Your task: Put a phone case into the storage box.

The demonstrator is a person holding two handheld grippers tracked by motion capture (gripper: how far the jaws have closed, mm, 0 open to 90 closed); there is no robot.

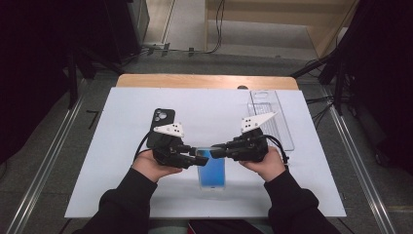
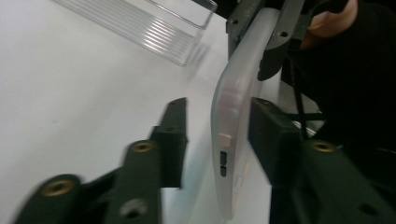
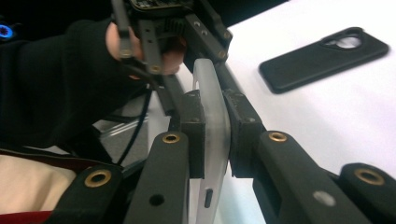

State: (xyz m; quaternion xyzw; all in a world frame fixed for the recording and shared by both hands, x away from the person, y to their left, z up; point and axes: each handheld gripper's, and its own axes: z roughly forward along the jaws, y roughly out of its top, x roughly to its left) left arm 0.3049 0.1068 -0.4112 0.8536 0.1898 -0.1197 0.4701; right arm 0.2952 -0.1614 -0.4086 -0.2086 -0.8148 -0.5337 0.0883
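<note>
**Two claws on a clear-cased phone**

A phone in a translucent case [image 1: 212, 169], its screen glowing blue, sat at the near middle of the white table [image 1: 122, 161], and both claws met over its far end. The right claw [image 1: 216, 152] came in from the right and pinched the case edge-on: in the right gripper view both pads pressed flat against the frosted shell [image 3: 212, 121], with the side buttons showing below them. The left claw [image 1: 194, 157] reached in from the left of the phone. In the left gripper view the case [image 2: 233, 116] stood on edge between its jaws; one pad lay against the shell, while the other pad stood apart from it with bare table showing between, so this claw was partly spread and not yet gripping.

A black phone case [image 1: 161, 126], camera cut-out upward, lay on the table beyond and left of the phone, just behind the left hand [image 1: 151, 165]. A clear ribbed plastic tray [image 1: 270, 117] rested beyond and right of the phone, near the table's right edge.
</note>
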